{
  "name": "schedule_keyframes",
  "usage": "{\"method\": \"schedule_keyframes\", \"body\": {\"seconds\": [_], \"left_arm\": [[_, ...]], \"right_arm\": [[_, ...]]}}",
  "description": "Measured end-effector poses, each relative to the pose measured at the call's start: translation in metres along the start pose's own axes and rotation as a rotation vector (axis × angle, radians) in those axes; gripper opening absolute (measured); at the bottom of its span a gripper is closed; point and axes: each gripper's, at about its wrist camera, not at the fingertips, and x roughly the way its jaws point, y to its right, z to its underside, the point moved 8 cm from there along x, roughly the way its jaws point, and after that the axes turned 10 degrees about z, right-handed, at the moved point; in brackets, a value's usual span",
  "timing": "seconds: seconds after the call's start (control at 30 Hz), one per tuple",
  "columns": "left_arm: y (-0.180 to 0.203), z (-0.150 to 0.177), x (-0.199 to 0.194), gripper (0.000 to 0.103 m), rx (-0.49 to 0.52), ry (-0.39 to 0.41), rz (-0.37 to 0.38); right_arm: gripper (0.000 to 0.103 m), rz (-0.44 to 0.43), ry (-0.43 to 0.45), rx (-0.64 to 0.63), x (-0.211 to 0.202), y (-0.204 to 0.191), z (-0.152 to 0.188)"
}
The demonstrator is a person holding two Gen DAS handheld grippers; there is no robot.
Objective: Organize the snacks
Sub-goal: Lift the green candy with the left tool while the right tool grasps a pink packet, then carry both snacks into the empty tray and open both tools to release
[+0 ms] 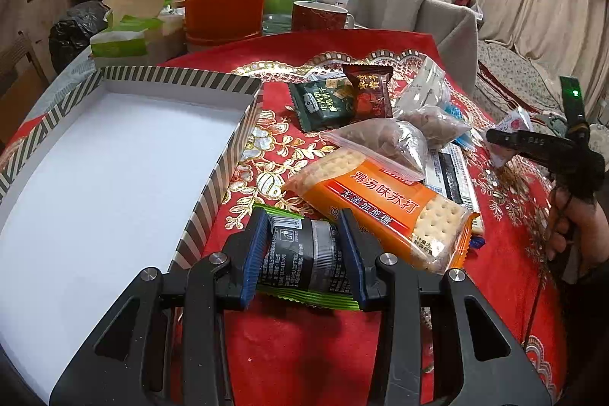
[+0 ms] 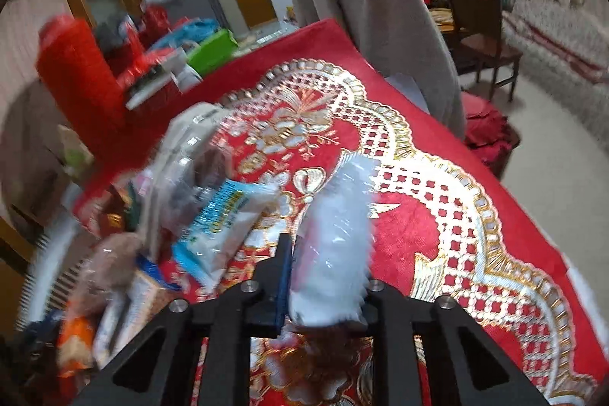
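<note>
So the left gripper (image 1: 304,246) has its blue ribbed pads clamped on a small snack packet (image 1: 304,253): grey-black crinkly foil with green zigzag end seams. Its long axis runs away from the camera along the fingers, printed back side up, and it sits just above the red worktop (image 1: 304,349), right beside the striped wall of the box lid (image 1: 114,177). That box lid is a shallow rectangular cardboard tray, plain white inside with black-and-white stripes on the rim.

Just past the packet is a long orange cracker pack (image 1: 384,208), glossy film, lying diagonally with its near end pointing toward the lower right. Behind it are clear zip bags (image 1: 384,139) of brownish stuff and a dark green packet (image 1: 323,101) next to a maroon packet (image 1: 371,94).

The right gripper (image 2: 327,292) has its jaws pinched tight on a white sachet (image 2: 335,246), shiny see-through plastic with serrated edges, standing tall, long axis pointing up and away from the camera. That view is blurry. The cloth is red, velvety, with gold embroidery.
</note>
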Motion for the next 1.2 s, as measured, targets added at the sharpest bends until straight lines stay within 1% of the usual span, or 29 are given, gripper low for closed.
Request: {"method": "schedule_keyframes", "body": {"seconds": [0.13,0.2,0.3,0.57,0.63,0.67,0.7,0.73,0.77,0.83,0.9,0.93,0.97,1.03,1.13,1.2], "left_arm": [[0.0,0.0,0.0,0.037,0.0,0.0,0.001],[0.0,0.0,0.0,0.037,0.0,0.0,0.0],[0.0,0.0,0.0,0.037,-0.001,0.001,0.001],[0.0,-0.002,-0.002,0.037,-0.011,0.017,0.012],[0.001,-0.003,-0.005,0.032,-0.01,0.034,0.011],[0.001,-0.004,-0.008,0.024,-0.008,0.051,0.003],[0.003,-0.005,-0.011,0.019,-0.004,0.068,-0.002],[0.005,-0.007,-0.013,0.018,0.002,0.075,0.006],[0.007,-0.009,-0.015,0.014,0.009,0.084,0.013],[0.011,-0.014,-0.021,0.011,0.022,0.109,0.015],[0.016,-0.018,-0.029,0.005,0.032,0.132,0.036],[0.017,-0.02,-0.032,0.005,0.035,0.143,0.047],[0.019,-0.024,-0.04,0.005,0.032,0.167,0.071],[0.016,-0.031,-0.054,0.004,0.017,0.206,0.104],[0.003,-0.039,-0.074,0.004,-0.02,0.252,0.125],[-0.013,-0.045,-0.086,0.004,-0.057,0.283,0.128]], "right_arm": [[0.016,-0.087,0.067,0.016,-0.018,-0.005,-0.002],[0.016,-0.107,0.084,0.011,-0.024,-0.008,-0.001],[0.016,-0.108,0.098,0.008,-0.027,-0.011,-0.001],[0.016,-0.066,0.073,-0.003,-0.022,-0.009,0.0],[0.016,-0.056,0.081,-0.006,-0.023,-0.009,0.0],[0.016,-0.049,0.089,-0.008,-0.024,-0.009,-0.001],[0.016,-0.04,0.101,-0.013,-0.026,-0.009,-0.001],[0.016,-0.032,0.113,-0.022,-0.029,-0.011,-0.002],[0.016,-0.014,0.128,-0.038,-0.031,-0.013,-0.002],[0.016,0.019,0.207,-0.084,-0.046,-0.023,-0.003],[0.016,-0.038,0.232,-0.083,-0.058,-0.041,-0.001],[0.016,-0.083,0.244,-0.069,-0.066,-0.053,0.0],[0.016,-0.11,0.252,-0.066,-0.071,-0.061,0.002],[0.016,-0.182,0.273,-0.077,-0.086,-0.091,0.006],[0.016,-0.246,0.293,-0.13,-0.101,-0.132,0.011],[0.016,-0.28,0.298,-0.17,-0.106,-0.158,0.014]]}}
